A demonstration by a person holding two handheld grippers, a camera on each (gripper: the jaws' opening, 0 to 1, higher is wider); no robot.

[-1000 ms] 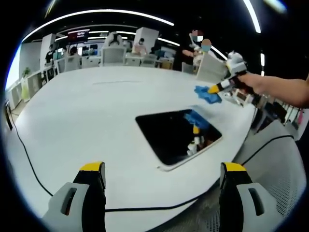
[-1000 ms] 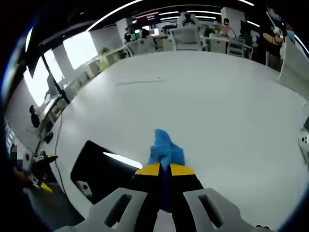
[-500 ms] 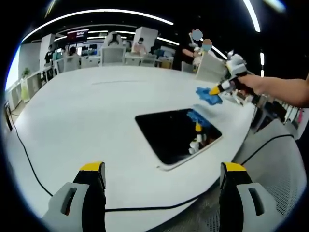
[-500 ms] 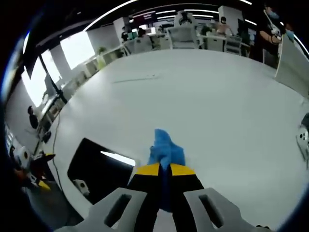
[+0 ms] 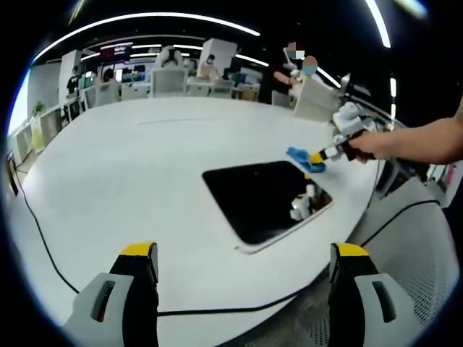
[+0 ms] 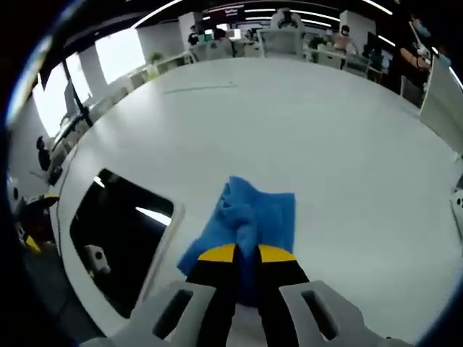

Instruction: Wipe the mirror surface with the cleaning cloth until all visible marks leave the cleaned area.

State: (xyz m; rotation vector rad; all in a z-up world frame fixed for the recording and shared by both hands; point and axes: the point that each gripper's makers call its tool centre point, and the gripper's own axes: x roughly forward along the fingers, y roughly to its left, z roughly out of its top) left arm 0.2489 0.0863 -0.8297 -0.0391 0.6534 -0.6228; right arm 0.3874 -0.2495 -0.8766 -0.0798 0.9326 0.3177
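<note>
there was one mirror [image 5: 260, 199], a dark rectangle lying flat on one white table [image 5: 130, 181]. there was one blue cleaning cloth [image 6: 249, 217], bunched on the table just beside the mirror's edge. two grippers were counted: the left gripper [image 5: 244, 271], its two yellow-tipped jaws standing wide apart, and the right gripper [image 6: 246, 254], its two jaws pinched on the cloth. one black cable [image 5: 43, 242] trailed over the table's edge. several chairs and people stood far behind, too small to count.
</note>
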